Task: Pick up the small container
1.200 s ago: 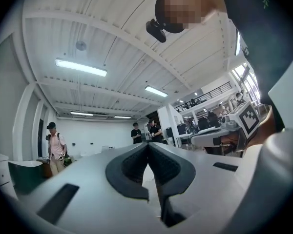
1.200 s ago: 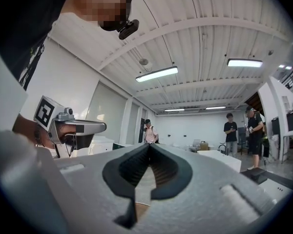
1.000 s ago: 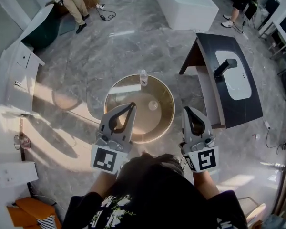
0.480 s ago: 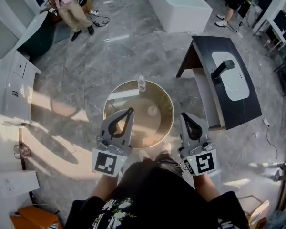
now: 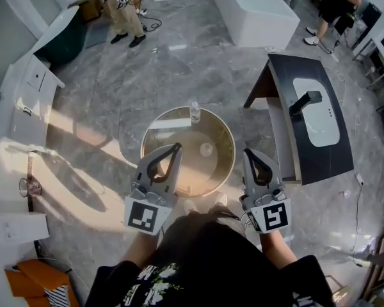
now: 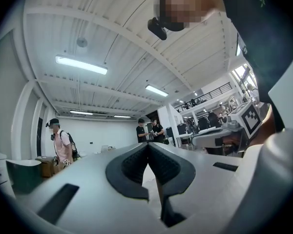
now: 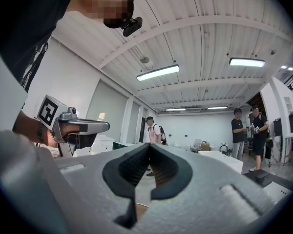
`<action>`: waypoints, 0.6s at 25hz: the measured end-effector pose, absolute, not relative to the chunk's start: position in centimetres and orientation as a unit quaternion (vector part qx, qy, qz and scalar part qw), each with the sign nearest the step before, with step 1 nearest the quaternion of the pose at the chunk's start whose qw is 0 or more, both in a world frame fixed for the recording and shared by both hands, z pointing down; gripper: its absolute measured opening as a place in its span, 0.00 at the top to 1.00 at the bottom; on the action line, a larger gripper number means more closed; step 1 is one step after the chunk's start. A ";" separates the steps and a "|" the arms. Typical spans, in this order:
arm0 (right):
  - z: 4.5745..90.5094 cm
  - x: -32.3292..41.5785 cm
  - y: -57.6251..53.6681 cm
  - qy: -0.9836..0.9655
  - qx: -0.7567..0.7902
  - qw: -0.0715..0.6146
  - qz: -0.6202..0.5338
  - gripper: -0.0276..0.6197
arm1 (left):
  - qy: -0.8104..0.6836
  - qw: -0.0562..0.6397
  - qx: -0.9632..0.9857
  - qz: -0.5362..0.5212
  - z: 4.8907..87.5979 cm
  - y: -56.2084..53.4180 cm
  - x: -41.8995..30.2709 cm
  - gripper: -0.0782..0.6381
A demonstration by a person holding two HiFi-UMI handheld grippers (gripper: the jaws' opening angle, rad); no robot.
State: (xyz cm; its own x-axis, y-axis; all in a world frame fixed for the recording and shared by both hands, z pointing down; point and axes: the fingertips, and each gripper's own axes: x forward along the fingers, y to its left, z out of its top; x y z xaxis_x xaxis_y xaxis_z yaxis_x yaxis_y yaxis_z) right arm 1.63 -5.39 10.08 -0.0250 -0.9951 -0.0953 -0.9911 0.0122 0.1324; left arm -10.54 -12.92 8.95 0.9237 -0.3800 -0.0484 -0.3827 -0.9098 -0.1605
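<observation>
Table round, on grey marble floor; dark sink counter beside.

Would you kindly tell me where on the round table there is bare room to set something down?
The table's left half is bare, from the rim to the small container. So is the right side, between the small container and the rim. The far edge holds the bottle, with the small container just nearer than it; avoid that strip.
</observation>
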 end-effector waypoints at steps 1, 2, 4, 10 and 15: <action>10.1 2.1 -5.4 -0.715 0.695 0.013 -0.077 0.96 | 0.196 0.088 -0.977 0.007 8.7 -12.6 -10.1 0.88; 10.0 2.5 -5.5 -0.719 0.691 0.012 -0.071 0.96 | 0.199 0.091 -0.976 0.006 8.5 -12.4 -9.7 0.88; 9.9 3.3 -5.6 -0.728 0.682 0.011 -0.066 0.96 | 0.207 0.094 -0.974 0.005 8.1 -12.2 -8.9 0.88; 9.4 5.3 -6.3 -0.756 0.650 0.013 -0.080 0.96 | 0.242 0.089 -0.966 0.003 7.8 -12.0 -6.9 0.88; 10.0 7.3 -6.7 -0.773 0.629 0.004 -0.083 0.96 | 0.264 0.091 -0.960 -0.009 8.5 -11.7 -4.7 0.88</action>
